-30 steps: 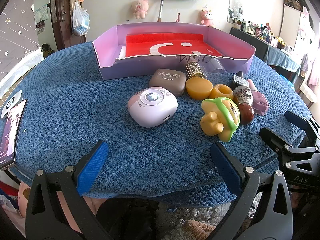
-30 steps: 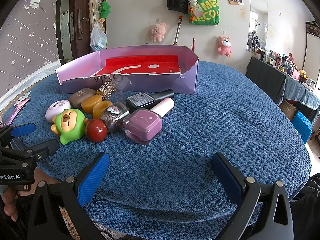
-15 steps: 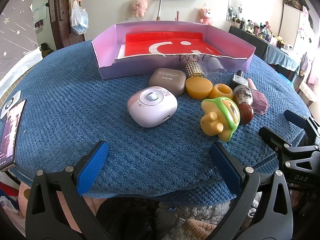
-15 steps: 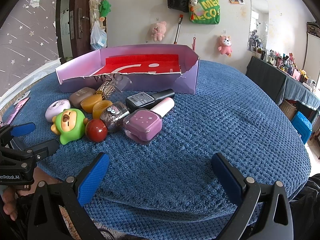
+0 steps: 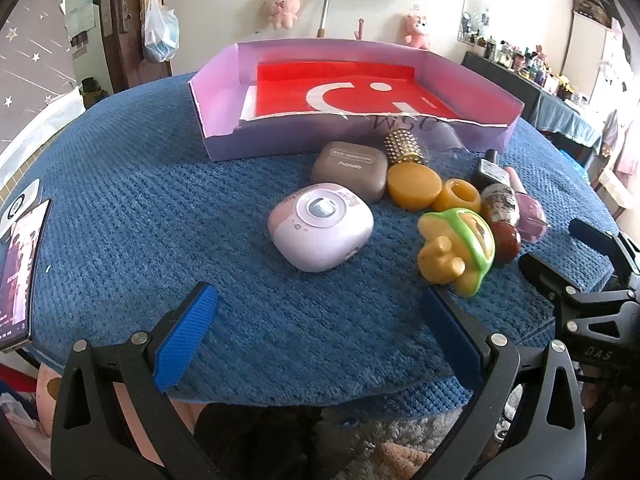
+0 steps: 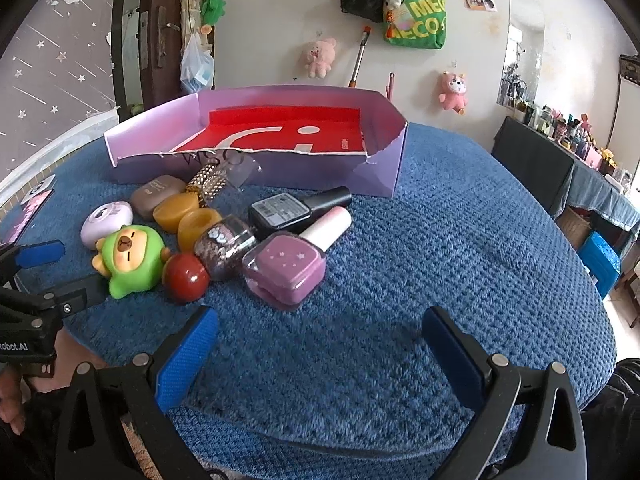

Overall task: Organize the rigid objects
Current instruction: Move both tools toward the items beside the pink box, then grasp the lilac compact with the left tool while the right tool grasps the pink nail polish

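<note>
1. The left claw (image 5: 318, 334) is spread wide with nothing between its blue pads, held low over the near edge of the round worktop covered in blue waffle-weave cloth (image 5: 140, 200).
2. The right claw (image 6: 318, 342) is likewise spread and empty, over bare cloth at the near edge.
3. Just ahead of the left claw lies a pale lilac rounded-square plastic case with a grey round window (image 5: 320, 226). Right of it a green-hooded yellow rubber bear figure (image 6: 128, 254) lies on its back.
4. Beside the figure sits a glossy red ball (image 6: 185, 278), touching a glittery brown bottle (image 6: 226, 246). Next come a purple square nail-polish bottle with a pale pink cap (image 6: 286, 266) and a black nail-polish bottle with a white label (image 6: 282, 210), both on their sides.
5. Behind them: two amber-yellow round pieces (image 5: 414, 186), one with a hole, a taupe rounded eye-shadow compact (image 5: 350, 168), and a gold studded cylinder (image 5: 404, 148) whose clear end is hard to make out.
6. A lilac shallow cardboard box with a torn front wall (image 5: 280, 140) stands beyond the cluster, holding only a red sheet with white marks (image 5: 340, 92).
7. A phone (image 5: 18, 276) is cut off at the worktop's left edge.
</note>
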A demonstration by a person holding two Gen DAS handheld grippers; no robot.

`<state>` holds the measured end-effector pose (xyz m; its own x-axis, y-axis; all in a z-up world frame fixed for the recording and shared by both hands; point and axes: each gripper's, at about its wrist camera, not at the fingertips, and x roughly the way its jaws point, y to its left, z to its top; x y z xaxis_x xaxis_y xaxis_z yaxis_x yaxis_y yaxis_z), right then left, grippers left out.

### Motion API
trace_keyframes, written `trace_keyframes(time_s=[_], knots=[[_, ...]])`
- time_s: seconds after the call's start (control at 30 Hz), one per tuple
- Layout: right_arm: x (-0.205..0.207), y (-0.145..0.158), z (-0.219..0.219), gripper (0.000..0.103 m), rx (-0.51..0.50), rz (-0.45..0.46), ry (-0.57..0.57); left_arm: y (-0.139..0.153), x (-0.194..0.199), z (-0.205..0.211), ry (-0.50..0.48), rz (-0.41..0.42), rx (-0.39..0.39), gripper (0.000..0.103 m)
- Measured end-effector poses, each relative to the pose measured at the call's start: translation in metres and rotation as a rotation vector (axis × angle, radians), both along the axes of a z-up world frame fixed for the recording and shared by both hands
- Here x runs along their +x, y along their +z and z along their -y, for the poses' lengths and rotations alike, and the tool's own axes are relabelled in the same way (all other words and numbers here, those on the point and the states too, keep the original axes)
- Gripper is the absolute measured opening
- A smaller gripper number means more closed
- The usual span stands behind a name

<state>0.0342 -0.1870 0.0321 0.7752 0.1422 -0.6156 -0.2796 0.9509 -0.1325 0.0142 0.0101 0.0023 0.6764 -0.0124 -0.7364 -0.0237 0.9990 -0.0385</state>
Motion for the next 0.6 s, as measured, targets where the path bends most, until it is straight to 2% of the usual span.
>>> trace_keyframes(time_s=[0.17,0.37,0.53,0.6], knots=[[0.014,0.004,-0.011,0.101,-0.026,0.007,-0.017,0.0,0.007,-0.004,0.018,0.0,0.011,0.103],[0.03,0.005,-0.013,0.101,0.012,-0.006,-0.043,0.0,0.019,-0.009,0.033,0.002,0.018,0.103],[0.033,0.006,-0.009,0.097,0.039,0.032,-0.059,0.001,0.031,-0.014,0.054,0.006,0.018,0.103],[0.034,0.001,-0.005,0.095,0.032,-0.009,-0.069,0.001,0.034,-0.017,0.061,0.008,0.017,0.103]])
